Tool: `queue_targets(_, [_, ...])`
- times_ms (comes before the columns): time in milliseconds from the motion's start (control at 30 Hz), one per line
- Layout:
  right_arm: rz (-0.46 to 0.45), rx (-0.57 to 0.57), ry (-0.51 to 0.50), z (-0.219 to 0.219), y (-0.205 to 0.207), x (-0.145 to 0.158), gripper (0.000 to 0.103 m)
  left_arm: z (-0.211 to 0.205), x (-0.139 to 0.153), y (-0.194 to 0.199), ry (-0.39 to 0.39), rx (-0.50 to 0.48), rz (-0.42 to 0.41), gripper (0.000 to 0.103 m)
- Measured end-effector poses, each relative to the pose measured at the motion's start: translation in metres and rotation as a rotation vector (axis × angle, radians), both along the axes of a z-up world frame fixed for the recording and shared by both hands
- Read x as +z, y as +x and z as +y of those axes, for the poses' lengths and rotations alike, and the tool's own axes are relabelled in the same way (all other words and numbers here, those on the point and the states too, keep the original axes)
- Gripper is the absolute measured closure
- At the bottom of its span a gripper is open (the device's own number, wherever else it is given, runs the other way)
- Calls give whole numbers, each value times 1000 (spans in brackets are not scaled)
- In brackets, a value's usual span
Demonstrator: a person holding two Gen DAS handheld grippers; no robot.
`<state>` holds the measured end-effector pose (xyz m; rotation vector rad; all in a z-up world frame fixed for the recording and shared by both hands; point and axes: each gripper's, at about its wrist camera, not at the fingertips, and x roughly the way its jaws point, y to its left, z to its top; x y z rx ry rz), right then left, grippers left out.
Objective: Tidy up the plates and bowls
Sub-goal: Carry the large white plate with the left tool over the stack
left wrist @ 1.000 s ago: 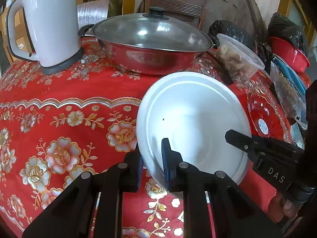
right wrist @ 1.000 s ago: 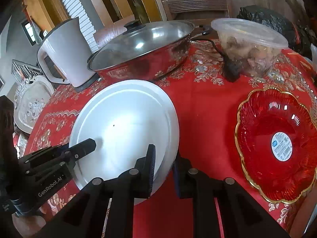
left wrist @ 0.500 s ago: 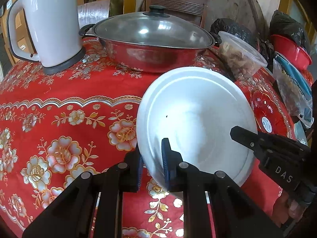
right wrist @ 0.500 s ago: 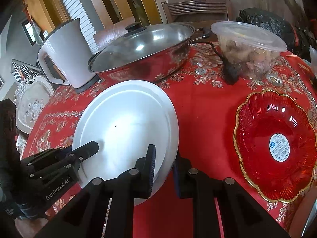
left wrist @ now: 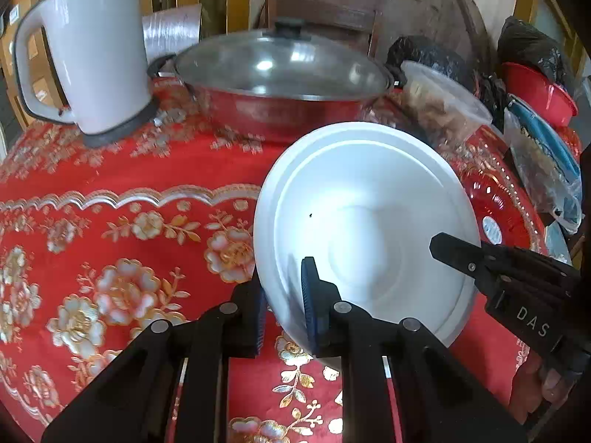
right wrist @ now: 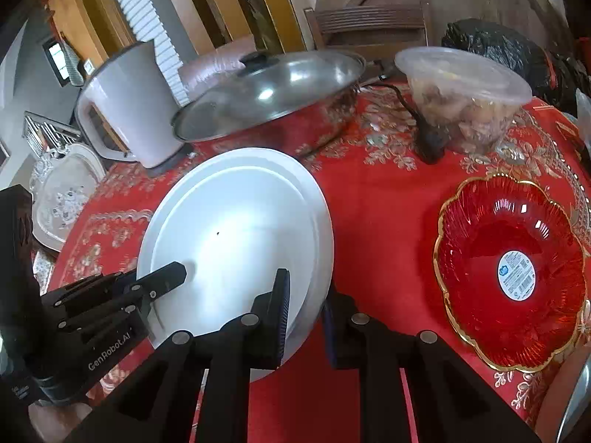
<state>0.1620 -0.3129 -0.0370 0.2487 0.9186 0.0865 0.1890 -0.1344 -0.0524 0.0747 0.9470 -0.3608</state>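
Note:
A white plate (left wrist: 369, 229) is held level above the red flowered tablecloth (left wrist: 110, 184). Its doubled rim suggests two stacked plates (right wrist: 236, 236). My left gripper (left wrist: 282, 288) is shut on the plate's left rim, and my right gripper (right wrist: 306, 295) is shut on the right rim. Each view also shows the other gripper's top finger lying on the plate. A red glass dish with a gold rim (right wrist: 509, 277) and a round sticker lies on the table to the right of the plate.
Behind the plate stand a white kettle (left wrist: 96, 55), a steel pan with a glass lid (left wrist: 280, 74) and a lidded plastic food tub (right wrist: 465, 92). A red bowl (left wrist: 539, 92) and bags crowd the far right. An ornate tray (right wrist: 62, 199) sits beyond the table's left edge.
Both grippers stay clamped on the white plate. The plate and both cameras have shifted only slightly over the table; the red dish and the pots have not moved.

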Motion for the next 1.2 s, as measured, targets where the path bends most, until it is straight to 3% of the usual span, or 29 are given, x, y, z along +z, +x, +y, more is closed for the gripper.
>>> queue_targets(333, [0,47,-12,14,-34,26,87,15,32,-36,25,-47,-10,88])
queue_targets(500, [6,70,-39,21,-67,45,87,16,48,-68,62,-83,-47,87])
queue_targets(867, [-28,125,-66,45,-162,101,85,41,100,-159,22,-167,-111,85])
queue_targets(1200, [1,188,-77,70,-246,101,83,66,98,-239,5,-241,-128,85])
